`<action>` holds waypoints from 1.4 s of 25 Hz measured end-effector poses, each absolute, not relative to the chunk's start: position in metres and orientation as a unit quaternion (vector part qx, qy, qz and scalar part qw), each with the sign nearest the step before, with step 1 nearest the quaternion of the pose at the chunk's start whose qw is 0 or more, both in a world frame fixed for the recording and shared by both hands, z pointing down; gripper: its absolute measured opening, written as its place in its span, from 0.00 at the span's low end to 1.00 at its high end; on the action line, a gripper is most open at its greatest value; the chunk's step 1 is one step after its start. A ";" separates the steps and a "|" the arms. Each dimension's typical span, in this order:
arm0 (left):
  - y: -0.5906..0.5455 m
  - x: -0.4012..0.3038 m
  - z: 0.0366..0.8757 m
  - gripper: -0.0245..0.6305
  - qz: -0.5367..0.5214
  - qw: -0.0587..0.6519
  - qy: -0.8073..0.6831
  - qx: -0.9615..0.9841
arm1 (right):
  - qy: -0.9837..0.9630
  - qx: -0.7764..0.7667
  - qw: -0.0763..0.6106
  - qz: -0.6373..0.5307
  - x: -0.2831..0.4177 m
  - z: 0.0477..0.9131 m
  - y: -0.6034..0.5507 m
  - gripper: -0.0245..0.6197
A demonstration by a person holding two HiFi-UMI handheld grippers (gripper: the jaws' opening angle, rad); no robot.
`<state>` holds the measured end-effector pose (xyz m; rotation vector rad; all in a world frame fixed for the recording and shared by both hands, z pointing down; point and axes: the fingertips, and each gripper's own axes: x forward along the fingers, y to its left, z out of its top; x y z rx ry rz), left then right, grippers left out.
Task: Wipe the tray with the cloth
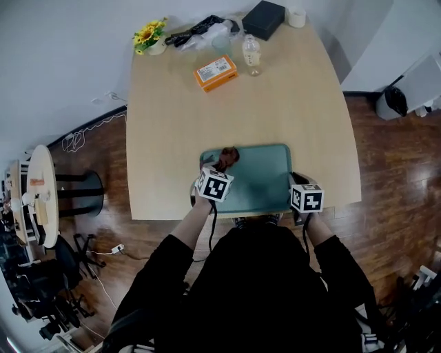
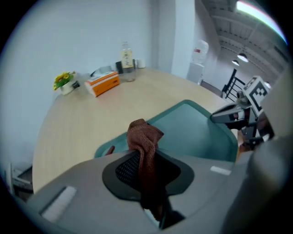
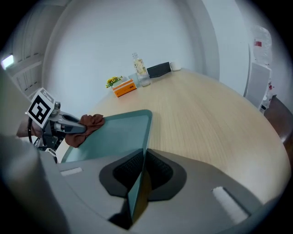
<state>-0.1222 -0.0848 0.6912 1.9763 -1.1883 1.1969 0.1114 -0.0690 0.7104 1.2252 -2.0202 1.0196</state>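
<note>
A teal tray [image 1: 258,176] lies at the table's near edge, in front of the person. My left gripper [image 1: 219,167] is shut on a brown cloth [image 1: 228,156], which it holds at the tray's far left corner. In the left gripper view the cloth [image 2: 144,141] sticks up from between the pads, above the tray [image 2: 192,130]. My right gripper [image 1: 295,180] is shut on the tray's right rim. The right gripper view shows that rim [image 3: 143,160] clamped edge-on between the pads, with the cloth [image 3: 89,123] and left gripper at the tray's far side.
At the table's far end stand an orange box [image 1: 216,72], a clear bottle [image 1: 252,55], a small pot of yellow flowers [image 1: 150,37], a black case [image 1: 263,18] and a white roll [image 1: 297,16]. A round side table [image 1: 41,195] stands on the floor to the left.
</note>
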 end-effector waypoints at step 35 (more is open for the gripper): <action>-0.019 -0.161 0.692 0.09 0.464 0.302 -0.434 0.711 | -0.748 0.468 0.279 0.378 0.107 0.712 -0.069 0.08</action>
